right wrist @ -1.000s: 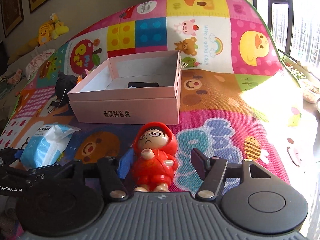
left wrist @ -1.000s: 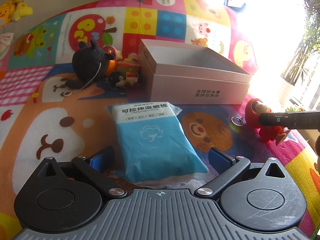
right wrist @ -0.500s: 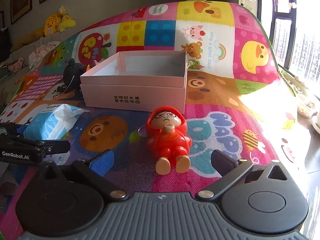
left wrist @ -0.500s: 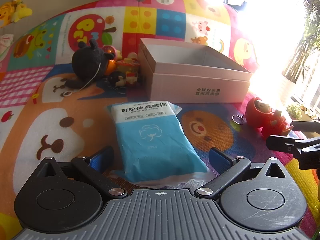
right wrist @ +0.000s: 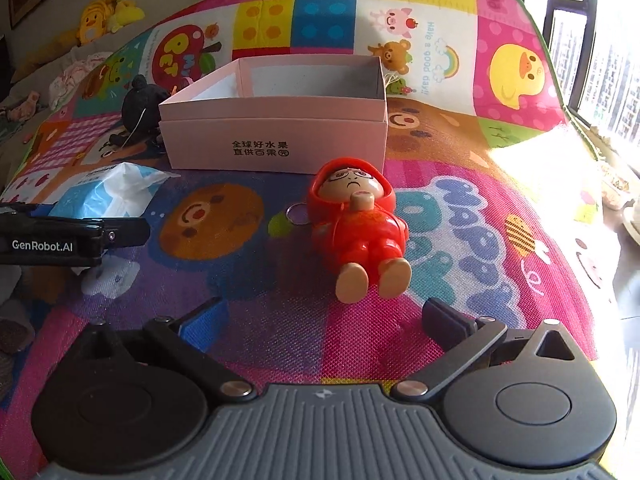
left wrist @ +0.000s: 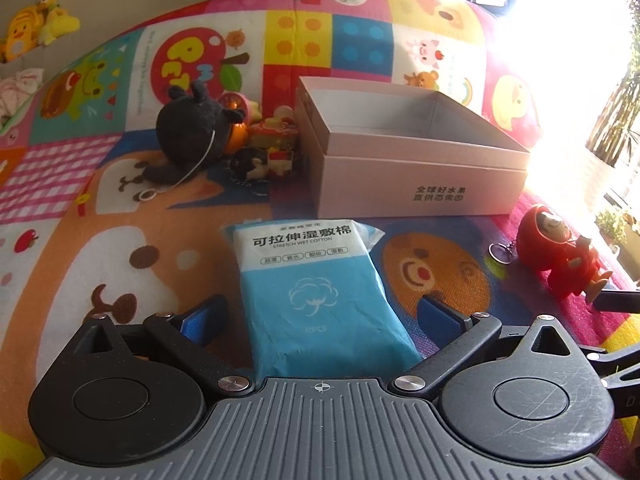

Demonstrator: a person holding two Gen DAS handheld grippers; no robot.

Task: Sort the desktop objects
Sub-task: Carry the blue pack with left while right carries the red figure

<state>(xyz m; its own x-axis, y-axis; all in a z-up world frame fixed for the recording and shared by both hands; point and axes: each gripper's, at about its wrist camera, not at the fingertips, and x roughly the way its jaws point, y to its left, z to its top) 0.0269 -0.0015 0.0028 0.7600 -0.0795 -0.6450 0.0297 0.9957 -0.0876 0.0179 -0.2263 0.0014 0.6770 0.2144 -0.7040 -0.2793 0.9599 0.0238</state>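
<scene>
The right tool (right wrist: 322,322) stands spread wide with nothing between its fingers; a second ago it was pinching the red doll (right wrist: 358,224) upright, and now the doll lies on its back on the play mat (right wrist: 460,216), feet toward the tool and clear of both pads, a key ring beside its head. The left tool (left wrist: 320,316) is also spread, its blue pads either side of the near end of the blue cotton-pad pack (left wrist: 320,292); whether they touch it is hard to judge, and this has not changed. The pack lies flat where it was. Beyond both, toward the mat's far edge, the open pink box (right wrist: 280,136) sits unmoved; its floor is mostly hidden from here. Left of the box, a black plush toy (left wrist: 192,132) and a cluster of small trinkets (left wrist: 268,148) remain in place.
</scene>
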